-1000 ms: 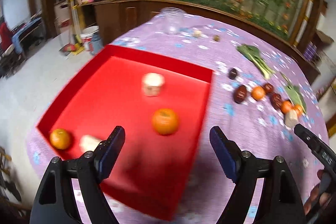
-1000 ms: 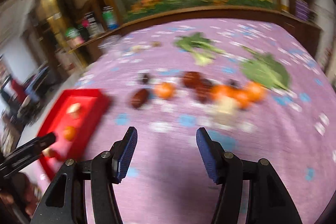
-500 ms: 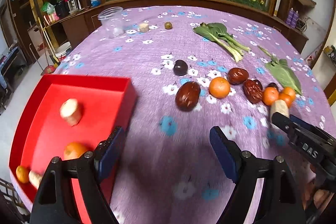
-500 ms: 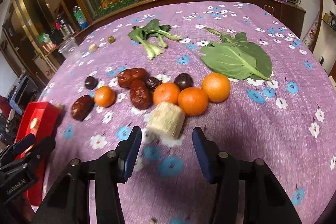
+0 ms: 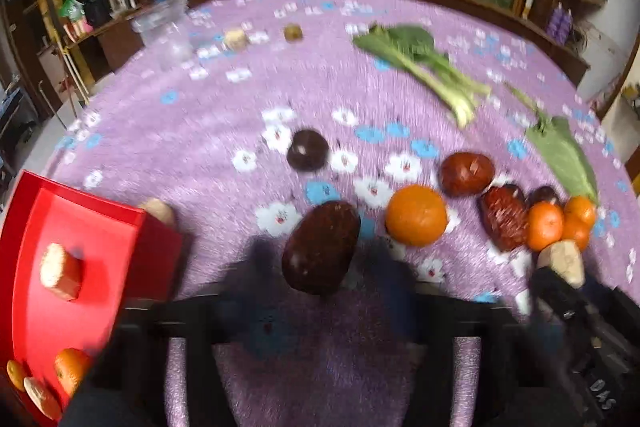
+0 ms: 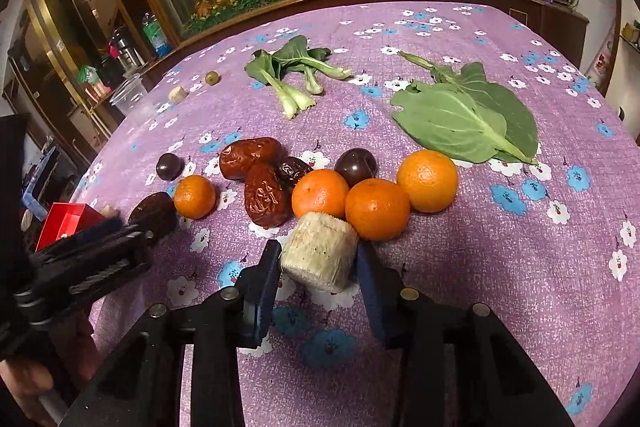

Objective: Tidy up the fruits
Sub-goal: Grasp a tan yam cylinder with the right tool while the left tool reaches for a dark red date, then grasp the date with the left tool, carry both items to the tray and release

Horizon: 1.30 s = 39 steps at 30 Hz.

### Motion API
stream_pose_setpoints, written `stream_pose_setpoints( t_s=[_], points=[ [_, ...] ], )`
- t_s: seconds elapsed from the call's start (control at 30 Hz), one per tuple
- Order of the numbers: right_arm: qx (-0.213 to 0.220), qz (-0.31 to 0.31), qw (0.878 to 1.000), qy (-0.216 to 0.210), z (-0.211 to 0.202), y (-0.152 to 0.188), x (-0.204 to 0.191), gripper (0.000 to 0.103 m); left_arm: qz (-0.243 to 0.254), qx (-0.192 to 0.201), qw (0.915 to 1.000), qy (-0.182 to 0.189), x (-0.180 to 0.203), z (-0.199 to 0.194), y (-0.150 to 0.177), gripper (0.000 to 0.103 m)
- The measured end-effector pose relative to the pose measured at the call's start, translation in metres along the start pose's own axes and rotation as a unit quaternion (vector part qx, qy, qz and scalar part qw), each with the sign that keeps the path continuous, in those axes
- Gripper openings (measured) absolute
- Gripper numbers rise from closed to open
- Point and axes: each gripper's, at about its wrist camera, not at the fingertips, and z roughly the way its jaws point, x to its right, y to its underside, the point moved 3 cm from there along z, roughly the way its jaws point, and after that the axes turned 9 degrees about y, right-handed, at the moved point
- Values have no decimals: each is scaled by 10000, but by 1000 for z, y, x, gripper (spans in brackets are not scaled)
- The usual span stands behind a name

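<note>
Closing both sets of jaws at once, you had your right gripper (image 6: 318,263) set around the pale cylindrical chunk (image 6: 319,251), its blue pads (image 6: 267,279) pressed against the chunk's two sides on the purple flowered tablecloth (image 6: 520,267), just in front of three oranges (image 6: 376,209) and a dark plum (image 6: 356,167). Your left gripper (image 5: 318,287) was blurred, its jaws drawn in either side of the large dark date (image 5: 320,247), but you could not tell whether the pads truly pinched it. A single orange (image 5: 416,214) lay just right of that date, with a round dark plum (image 5: 307,150) beyond it. Wrinkled red dates (image 6: 264,193) sat between the oranges. The red tray (image 5: 100,227) stood at the table's left edge, holding a pale chunk (image 5: 60,271) and small oranges (image 5: 70,369). Bok choy (image 6: 292,75) and broad green leaves (image 6: 464,115) lay farther back
</note>
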Motion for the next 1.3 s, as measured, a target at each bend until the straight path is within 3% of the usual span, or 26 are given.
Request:
stream_pose_setpoints(
  t_s=[0.23,0.4,0.93,1.3],
  points=[
    [24,-63,10000,10,0,0,-1,40,80,-10,9999,146,0,-1,2,33],
    [-21,-96,10000,-3,-5,4,-2,40,100,145,9994,310,2,-23,12,32],
    [300,-144,9994,36,-67,28,0,40,-198,389,9960,783,-15,-88,53,32],
    [497,-521,9962,-499,-98,41,-56,40,-706,727,9939,439,-58,-142,74,32]
  ],
)
